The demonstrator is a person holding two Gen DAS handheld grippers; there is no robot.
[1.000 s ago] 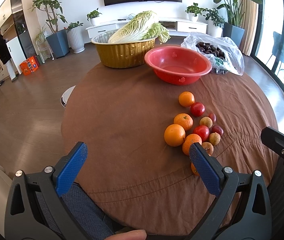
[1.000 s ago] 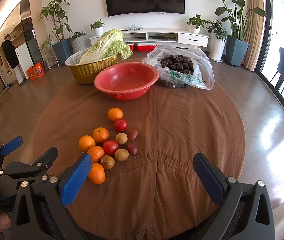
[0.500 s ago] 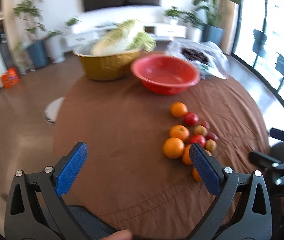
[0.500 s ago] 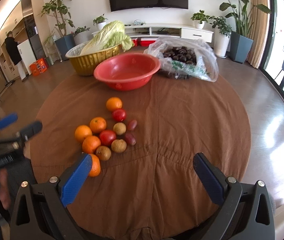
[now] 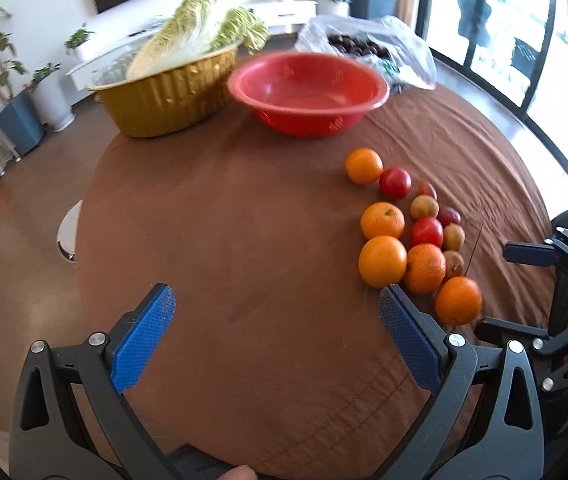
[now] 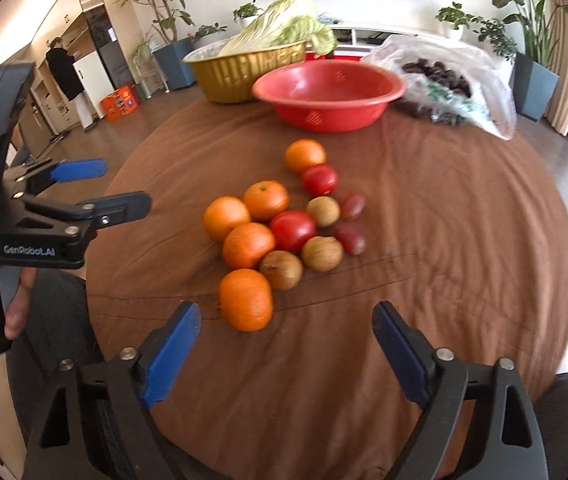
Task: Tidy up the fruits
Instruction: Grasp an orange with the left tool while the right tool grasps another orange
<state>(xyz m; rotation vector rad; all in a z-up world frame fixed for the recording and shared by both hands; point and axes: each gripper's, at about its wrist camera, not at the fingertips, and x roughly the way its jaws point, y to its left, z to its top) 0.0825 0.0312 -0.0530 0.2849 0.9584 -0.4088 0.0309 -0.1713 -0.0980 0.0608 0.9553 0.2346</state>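
Left wrist view first: the left gripper (image 5: 273, 304) hangs over bare brown tablecloth (image 5: 243, 220), jaws spread wide, nothing between them. The fruit cluster (image 5: 416, 232) sits at two o'clock from it, oranges, red tomatoes and small brown fruits bunched together, the nearest orange (image 5: 458, 300) just beside the right-hand blue pad. At twelve o'clock, the red bowl (image 5: 308, 92); at eleven, a gold basin (image 5: 171, 88) holding a cabbage (image 5: 199, 32). Over to the right wrist view: the right gripper (image 6: 286, 320) is wide apart too, empty, with that nearest orange (image 6: 245, 300) just ahead at eleven o'clock and the rest of the cluster beyond it. The red bowl stands at twelve, well apart from the fruit, a plastic bag (image 6: 444, 80) of dark fruit at one o'clock.
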